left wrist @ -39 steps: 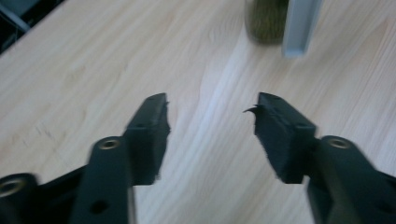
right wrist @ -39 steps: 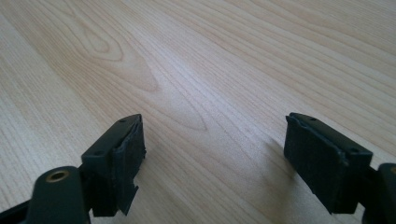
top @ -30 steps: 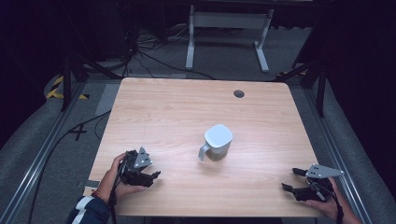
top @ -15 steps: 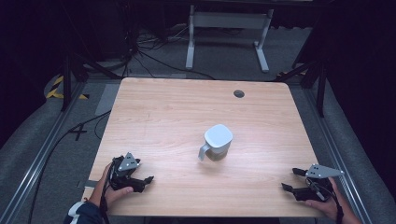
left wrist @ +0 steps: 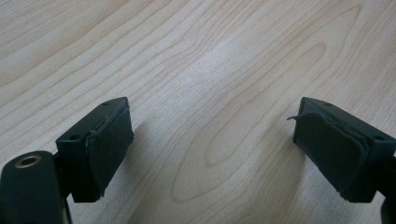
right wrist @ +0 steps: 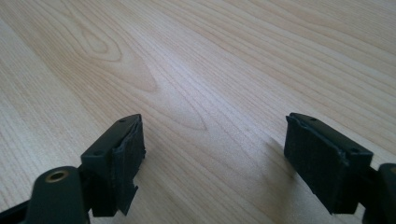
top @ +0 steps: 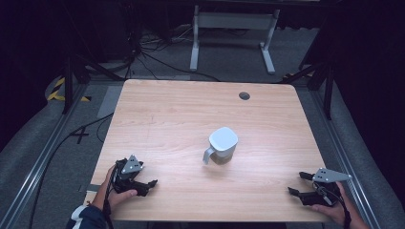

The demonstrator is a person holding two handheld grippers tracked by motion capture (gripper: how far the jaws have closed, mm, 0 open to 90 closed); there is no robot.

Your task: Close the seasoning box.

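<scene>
A white mug stands near the middle of the wooden table, handle toward the left; its flat top suggests it is upside down. My left gripper rests at the table's near left corner, held by a hand, jaws pointing right toward the mug and well apart from it. Its jaws have just been opening and nothing lies between them; in the left gripper view the left gripper frames bare wood. My right gripper sits at the near right corner, open and empty; the right gripper shows wood grain between its pads.
A dark round grommet hole sits near the table's far edge. Behind the table stands a grey metal frame, with cables on the floor. Metal rails run along both sides of the table.
The left gripper has slid a little left and toward the near edge, and its jaws have spread wider. The right gripper and the mug have not moved.
</scene>
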